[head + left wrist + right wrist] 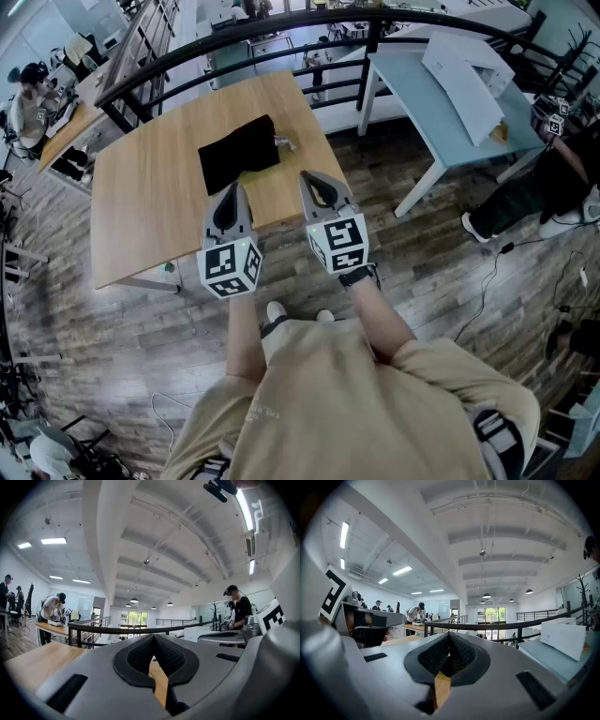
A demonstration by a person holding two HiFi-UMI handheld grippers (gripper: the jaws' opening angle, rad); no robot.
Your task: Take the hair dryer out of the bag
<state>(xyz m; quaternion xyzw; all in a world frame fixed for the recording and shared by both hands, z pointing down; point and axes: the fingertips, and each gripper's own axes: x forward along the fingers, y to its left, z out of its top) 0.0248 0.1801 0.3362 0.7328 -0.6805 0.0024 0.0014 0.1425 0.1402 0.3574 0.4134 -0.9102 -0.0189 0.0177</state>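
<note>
A black bag (239, 153) lies flat on the wooden table (150, 216), towards its far side. A small grey part (284, 143) pokes out at the bag's right end; I cannot tell if it is the hair dryer. My left gripper (232, 189) is shut and empty, held level over the table's near edge, just short of the bag. The right gripper (307, 177) is also shut and empty, beside the left one, near the bag's right corner. In the left gripper view the jaws (153, 637) meet with nothing between them. The right gripper view shows its jaws (449, 635) closed the same way.
A light blue table (427, 117) with a white box (464, 80) stands to the right. A black railing (281, 39) curves behind both tables. A person sits at the far right (553, 183), another at a desk on the left (28, 98). Cables (487, 281) lie on the wooden floor.
</note>
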